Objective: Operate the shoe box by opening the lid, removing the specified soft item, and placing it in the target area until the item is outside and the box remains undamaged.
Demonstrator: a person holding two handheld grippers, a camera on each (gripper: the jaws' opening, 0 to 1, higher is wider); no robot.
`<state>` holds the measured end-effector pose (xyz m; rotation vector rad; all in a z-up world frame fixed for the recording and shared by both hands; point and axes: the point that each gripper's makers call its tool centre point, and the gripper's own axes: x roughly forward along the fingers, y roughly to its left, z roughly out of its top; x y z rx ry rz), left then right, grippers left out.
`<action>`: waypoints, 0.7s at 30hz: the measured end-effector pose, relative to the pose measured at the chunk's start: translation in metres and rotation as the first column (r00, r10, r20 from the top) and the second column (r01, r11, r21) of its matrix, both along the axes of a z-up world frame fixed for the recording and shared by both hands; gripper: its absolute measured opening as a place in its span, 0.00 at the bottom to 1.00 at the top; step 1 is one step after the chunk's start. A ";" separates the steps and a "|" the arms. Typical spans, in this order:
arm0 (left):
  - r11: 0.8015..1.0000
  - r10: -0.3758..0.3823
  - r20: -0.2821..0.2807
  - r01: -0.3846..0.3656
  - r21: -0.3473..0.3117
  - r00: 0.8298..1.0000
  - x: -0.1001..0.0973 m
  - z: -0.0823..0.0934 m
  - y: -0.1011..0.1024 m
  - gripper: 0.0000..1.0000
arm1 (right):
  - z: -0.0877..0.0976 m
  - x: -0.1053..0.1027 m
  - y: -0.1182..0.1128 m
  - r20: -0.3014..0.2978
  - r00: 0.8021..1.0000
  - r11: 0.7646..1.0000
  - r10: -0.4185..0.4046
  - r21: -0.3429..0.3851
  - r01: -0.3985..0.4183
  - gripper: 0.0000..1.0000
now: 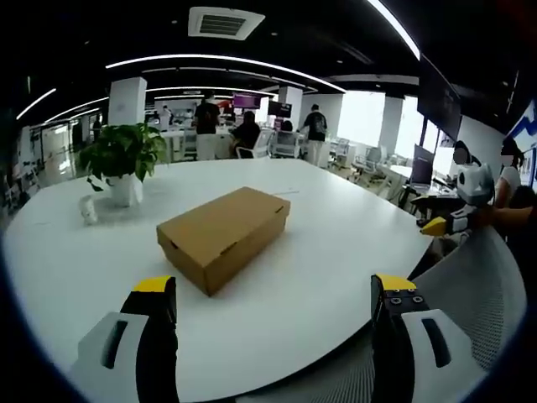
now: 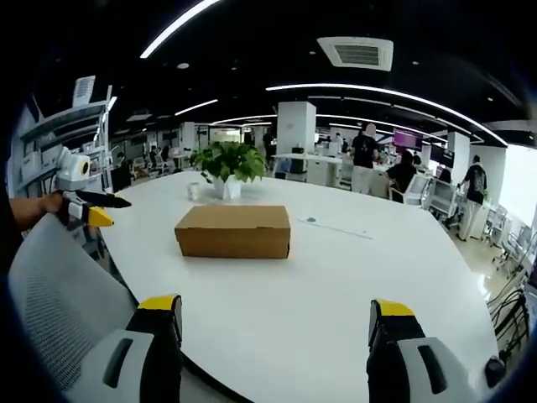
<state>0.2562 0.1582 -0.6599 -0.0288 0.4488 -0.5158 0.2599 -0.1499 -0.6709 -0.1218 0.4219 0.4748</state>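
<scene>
So the shoe box (image 1: 223,235) sits lid shut mid-worktop (image 1: 336,243), no readable print on it. Potted plant (image 1: 122,159) and a small white cup (image 1: 88,208) sit behind it. Left gripper (image 1: 273,306) and right gripper (image 2: 273,323) both have fingers spread wide, holding nothing. A grey mesh chair (image 2: 59,285) sits by the edge.

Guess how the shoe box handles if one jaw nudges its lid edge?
The shoe box looks like plain thin cardboard, so probably light and likely to slide on the smooth white table. Low and flat, it seems unlikely to tip. The closed lid may flex or dent under pressure.
</scene>
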 end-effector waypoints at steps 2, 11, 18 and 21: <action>1.000 -0.001 0.000 0.001 0.005 1.000 0.000 0.000 0.000 1.00 | 0.000 0.000 0.000 -0.002 1.000 1.000 0.002 -0.002 -0.002 0.92; 1.000 0.007 -0.016 -0.007 -0.002 1.000 0.001 -0.001 0.001 1.00 | -0.001 -0.001 0.002 -0.012 1.000 1.000 0.017 -0.005 -0.017 0.94; 1.000 0.015 -0.023 -0.015 -0.009 1.000 0.003 0.000 0.001 1.00 | 0.000 -0.001 0.003 -0.017 0.999 1.000 0.027 -0.007 -0.027 0.95; 1.000 0.014 -0.017 -0.014 -0.023 1.000 0.003 0.002 0.000 1.00 | 0.001 -0.001 0.003 -0.016 1.000 1.000 0.024 -0.007 -0.024 0.95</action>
